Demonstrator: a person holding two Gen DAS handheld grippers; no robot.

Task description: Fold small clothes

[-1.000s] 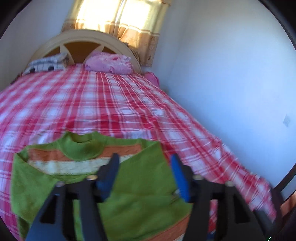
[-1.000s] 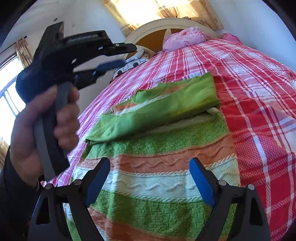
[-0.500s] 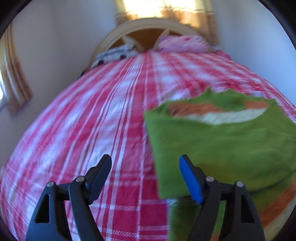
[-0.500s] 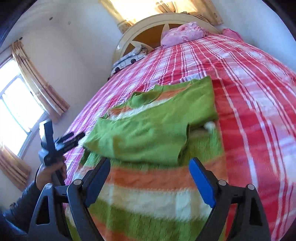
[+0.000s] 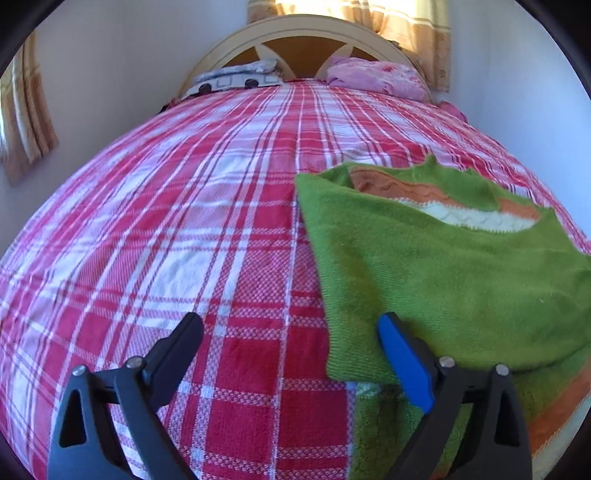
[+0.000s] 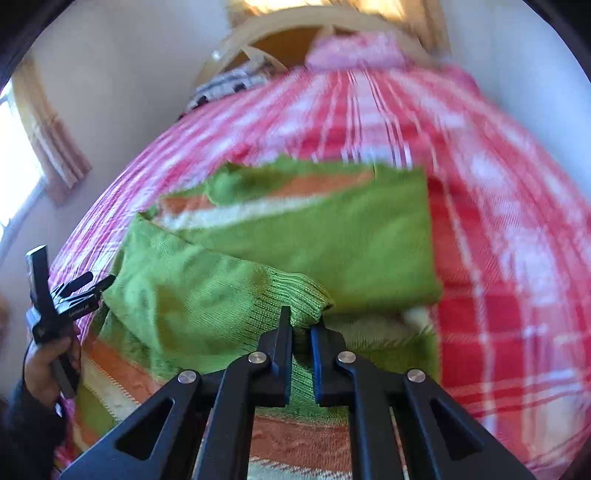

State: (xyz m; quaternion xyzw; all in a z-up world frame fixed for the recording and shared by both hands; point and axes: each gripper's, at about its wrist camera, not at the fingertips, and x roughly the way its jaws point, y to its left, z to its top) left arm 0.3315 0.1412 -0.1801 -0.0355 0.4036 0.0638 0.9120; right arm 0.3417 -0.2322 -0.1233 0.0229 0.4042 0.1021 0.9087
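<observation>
A green knit sweater [image 5: 461,280] with orange and white stripes lies on the red plaid bedspread [image 5: 166,206], both sleeves folded across its front. My left gripper [image 5: 290,319] hovers low at the sweater's left edge, jaws opening wide. Its blue finger [image 5: 402,354] is over the folded sleeve's corner, touching nothing. In the right wrist view, my right gripper [image 6: 301,319] is closing tight on the ribbed cuff [image 6: 295,291] of the near sleeve, pinching it above the sweater [image 6: 332,236]. A hand [image 6: 48,354] holds the left gripper [image 6: 99,278] at the far left.
The bed runs back to a cream arched headboard [image 5: 295,33], with a pink pillow [image 5: 373,75] and a patterned pillow [image 5: 229,79]. White walls close in on both sides. Curtains [image 5: 29,122] hang at the left. Bare bedspread stretches left of the sweater.
My left gripper swung from above the sweater down to its left edge and opened wider. My right gripper moved in over the near sleeve and shut on its cuff.
</observation>
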